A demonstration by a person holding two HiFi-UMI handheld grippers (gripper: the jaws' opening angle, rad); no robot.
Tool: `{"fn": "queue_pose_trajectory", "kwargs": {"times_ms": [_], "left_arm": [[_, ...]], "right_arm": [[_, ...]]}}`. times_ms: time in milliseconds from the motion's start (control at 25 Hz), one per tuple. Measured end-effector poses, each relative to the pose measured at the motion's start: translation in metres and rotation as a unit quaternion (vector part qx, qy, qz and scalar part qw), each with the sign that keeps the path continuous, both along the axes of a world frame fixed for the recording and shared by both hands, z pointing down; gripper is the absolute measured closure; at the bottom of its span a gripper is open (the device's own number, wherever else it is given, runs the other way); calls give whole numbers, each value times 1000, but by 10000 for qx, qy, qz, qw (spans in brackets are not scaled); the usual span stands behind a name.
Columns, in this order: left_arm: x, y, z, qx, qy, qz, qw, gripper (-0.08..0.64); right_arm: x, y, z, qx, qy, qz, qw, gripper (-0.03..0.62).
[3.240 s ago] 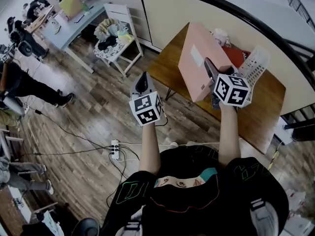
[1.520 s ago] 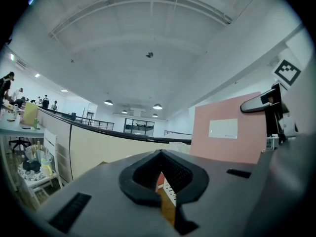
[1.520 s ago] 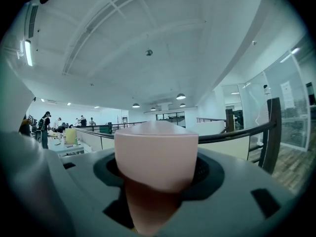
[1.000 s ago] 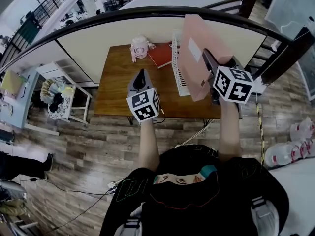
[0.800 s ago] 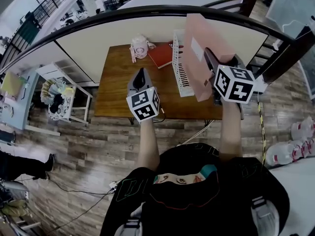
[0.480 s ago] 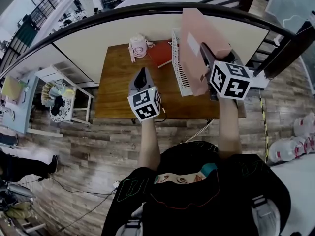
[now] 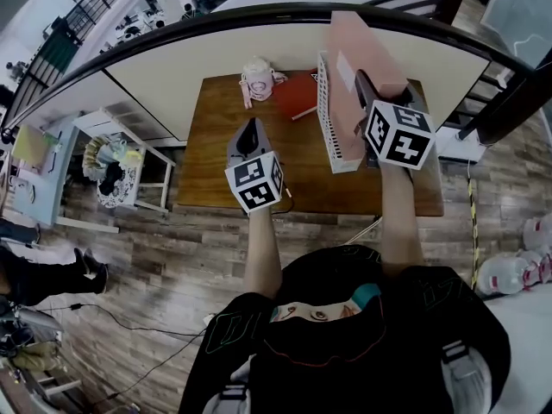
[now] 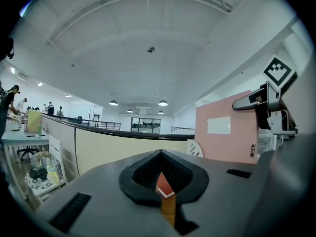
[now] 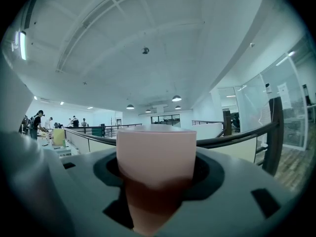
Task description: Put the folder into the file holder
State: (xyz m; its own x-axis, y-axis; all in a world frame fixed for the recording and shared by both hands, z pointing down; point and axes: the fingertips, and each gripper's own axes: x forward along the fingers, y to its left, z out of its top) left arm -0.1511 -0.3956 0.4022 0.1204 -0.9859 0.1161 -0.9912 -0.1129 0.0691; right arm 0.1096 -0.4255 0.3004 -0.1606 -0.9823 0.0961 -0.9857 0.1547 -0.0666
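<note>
Left arm: bare forearm (image 7: 261,253) reaches forward from a black sleeve, nearly straight.
Left gripper (image 7: 251,132): jaws together with nothing between them; marker cube on top, facing the head camera.
Right arm: bare forearm (image 7: 397,222) reaches forward, roughly parallel to the left one.
Right gripper (image 7: 363,89): jaws clamped on the pink folder (image 7: 347,41), which it holds upright on edge.
Spacing: the grippers are side by side and well apart, the right one farther forward.

Open-plan office, wooden desk (image 7: 226,149), beige partition panels (image 7: 172,74), ceiling lights (image 8: 114,102), people (image 9: 36,119) at desks
</note>
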Motion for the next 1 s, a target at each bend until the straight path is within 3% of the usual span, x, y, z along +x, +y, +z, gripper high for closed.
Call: {"fn": "queue_pose_trajectory", "kwargs": {"times_ms": [520, 1000], "left_arm": [[-25, -14, 10, -226, -211, -135, 9994, 561], [-6, -13, 46, -619, -212, 95, 9978, 561]], "right_arm": [[-10, -26, 18, 300, -13, 235, 9993, 308], [9, -15, 23, 367, -55, 201, 9991, 307]]}}
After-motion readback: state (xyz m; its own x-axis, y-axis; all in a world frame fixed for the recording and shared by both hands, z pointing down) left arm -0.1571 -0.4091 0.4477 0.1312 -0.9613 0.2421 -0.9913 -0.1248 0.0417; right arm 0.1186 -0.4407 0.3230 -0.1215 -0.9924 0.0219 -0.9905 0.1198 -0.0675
